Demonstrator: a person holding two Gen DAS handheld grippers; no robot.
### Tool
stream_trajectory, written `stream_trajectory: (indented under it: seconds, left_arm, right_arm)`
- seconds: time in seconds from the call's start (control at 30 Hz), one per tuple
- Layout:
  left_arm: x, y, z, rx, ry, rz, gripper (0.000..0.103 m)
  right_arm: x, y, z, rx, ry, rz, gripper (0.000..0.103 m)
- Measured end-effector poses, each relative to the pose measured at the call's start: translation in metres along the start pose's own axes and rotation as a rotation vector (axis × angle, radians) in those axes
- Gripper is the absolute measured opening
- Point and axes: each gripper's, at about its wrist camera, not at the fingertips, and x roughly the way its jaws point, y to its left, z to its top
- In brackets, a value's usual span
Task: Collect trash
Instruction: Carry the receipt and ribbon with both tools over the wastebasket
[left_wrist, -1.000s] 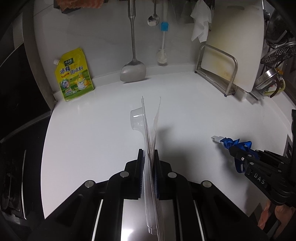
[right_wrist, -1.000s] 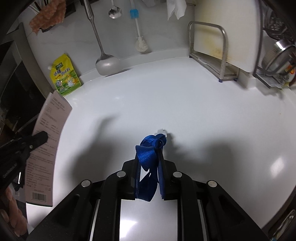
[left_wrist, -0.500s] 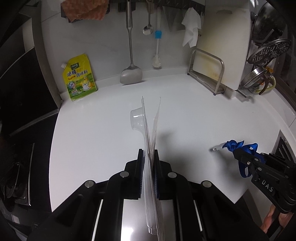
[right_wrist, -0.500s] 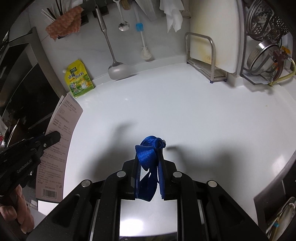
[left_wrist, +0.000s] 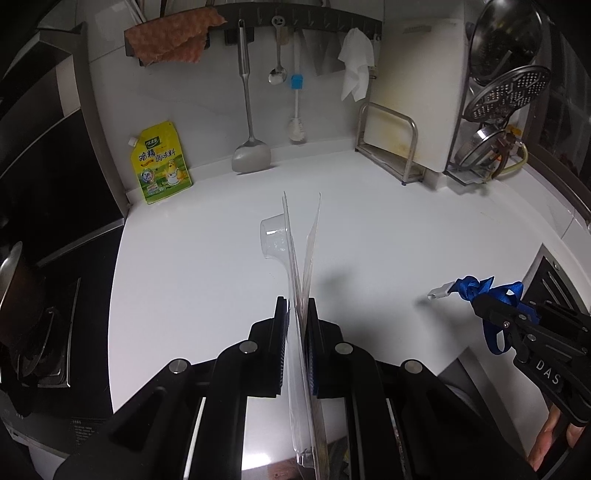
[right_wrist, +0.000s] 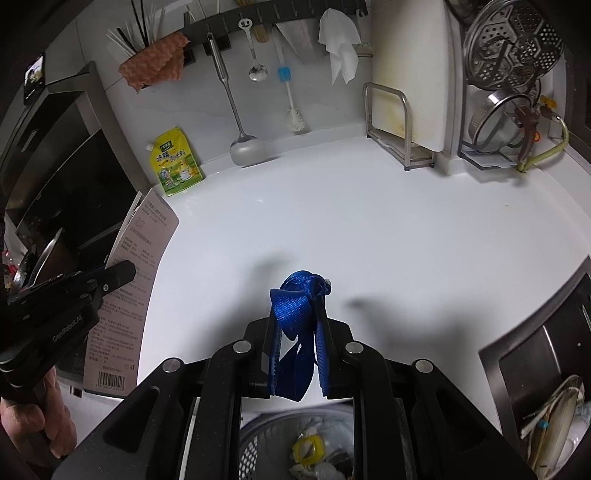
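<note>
Blister pack (left_wrist: 301, 266) clamped edge-on in left gripper (left_wrist: 296, 314), light, springy, slick so grip the flat card; limp blue lanyard (right_wrist: 295, 306) pinched in right gripper (right_wrist: 297, 332), both above the white counter (right_wrist: 388, 229).

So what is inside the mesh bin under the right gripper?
The mesh bin holds a yellow piece and pale crumpled scraps. The right gripper body covers most of the bin, so the rest is hidden.
</note>
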Motion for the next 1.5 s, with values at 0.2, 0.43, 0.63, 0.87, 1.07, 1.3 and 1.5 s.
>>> stream_trajectory:
  seconds: [0.2, 0.43, 0.63, 0.87, 1.07, 1.3, 1.5]
  left_arm:
    - [-0.021, -0.017, -0.014, 0.006, -0.010, -0.004, 0.010]
    - [-0.040, -0.035, -0.036, -0.003, -0.002, -0.005, 0.010]
    - [-0.047, -0.049, -0.064, -0.012, 0.037, -0.013, 0.010]
    - [-0.052, -0.071, -0.101, 0.001, 0.095, -0.035, 0.010]
    - [-0.054, -0.090, -0.124, 0.021, 0.138, -0.056, 0.010]
    - [-0.048, -0.106, -0.144, 0.043, 0.196, -0.076, 0.011]
    - [-0.040, -0.113, -0.157, 0.058, 0.246, -0.093, 0.011]
  right_arm:
    - [-0.026, -0.008, -0.022, -0.009, -0.004, 0.007, 0.016]
    - [-0.050, -0.017, -0.050, -0.028, 0.012, 0.017, 0.016]
    - [-0.065, -0.024, -0.080, -0.039, 0.043, 0.023, 0.016]
    - [-0.077, -0.028, -0.119, -0.046, 0.097, 0.039, 0.016]
    - [-0.080, -0.034, -0.149, -0.025, 0.146, 0.050, 0.016]
    - [-0.080, -0.048, -0.170, 0.012, 0.175, 0.050, 0.016]
    - [-0.072, -0.054, -0.182, 0.040, 0.209, 0.060, 0.016]
